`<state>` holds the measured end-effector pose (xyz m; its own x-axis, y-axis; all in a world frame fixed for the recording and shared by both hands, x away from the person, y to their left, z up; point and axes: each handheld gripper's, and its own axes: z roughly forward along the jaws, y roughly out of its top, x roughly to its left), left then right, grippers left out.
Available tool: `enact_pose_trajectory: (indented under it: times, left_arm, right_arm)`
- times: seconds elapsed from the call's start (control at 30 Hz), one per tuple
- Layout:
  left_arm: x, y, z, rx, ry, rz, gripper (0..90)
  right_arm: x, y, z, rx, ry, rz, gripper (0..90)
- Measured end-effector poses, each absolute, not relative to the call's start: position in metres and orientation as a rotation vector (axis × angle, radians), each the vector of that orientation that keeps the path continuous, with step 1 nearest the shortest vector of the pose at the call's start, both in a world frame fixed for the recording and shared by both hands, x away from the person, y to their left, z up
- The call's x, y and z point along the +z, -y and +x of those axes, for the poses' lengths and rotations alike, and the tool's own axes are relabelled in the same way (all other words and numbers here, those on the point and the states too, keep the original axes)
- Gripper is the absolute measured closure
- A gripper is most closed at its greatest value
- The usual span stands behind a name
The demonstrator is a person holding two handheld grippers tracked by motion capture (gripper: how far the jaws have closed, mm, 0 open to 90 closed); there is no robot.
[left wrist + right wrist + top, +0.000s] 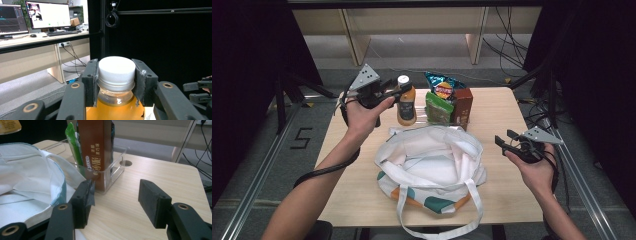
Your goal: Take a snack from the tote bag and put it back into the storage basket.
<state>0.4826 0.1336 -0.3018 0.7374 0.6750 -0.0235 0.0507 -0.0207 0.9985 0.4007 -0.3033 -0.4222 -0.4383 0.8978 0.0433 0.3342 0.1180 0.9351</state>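
Gripping the bottle point(115, 82) at its cap behind the open bag point(430, 162), the left gripper point(398, 90) was clenched; the right gripper point(114, 201) beside the bag gaped empty. Packing seemed hardly begun: snacks remained in the clear bin point(113, 173).

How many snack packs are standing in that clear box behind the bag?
3: a blue chip bag at the back, a green packet at front left, a brown carton at the right. More may be hidden behind them.
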Motion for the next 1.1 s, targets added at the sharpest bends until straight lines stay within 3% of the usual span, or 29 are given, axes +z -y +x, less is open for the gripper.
enact_pose_trajectory:
  times: [1.1]
  left_arm:
    - [-0.311,-0.131,0.511,0.58,-0.64,1.535,58.5]
  right_arm:
    - [-0.421,0.305,0.401,1.311,-1.869,1.194,45.5]
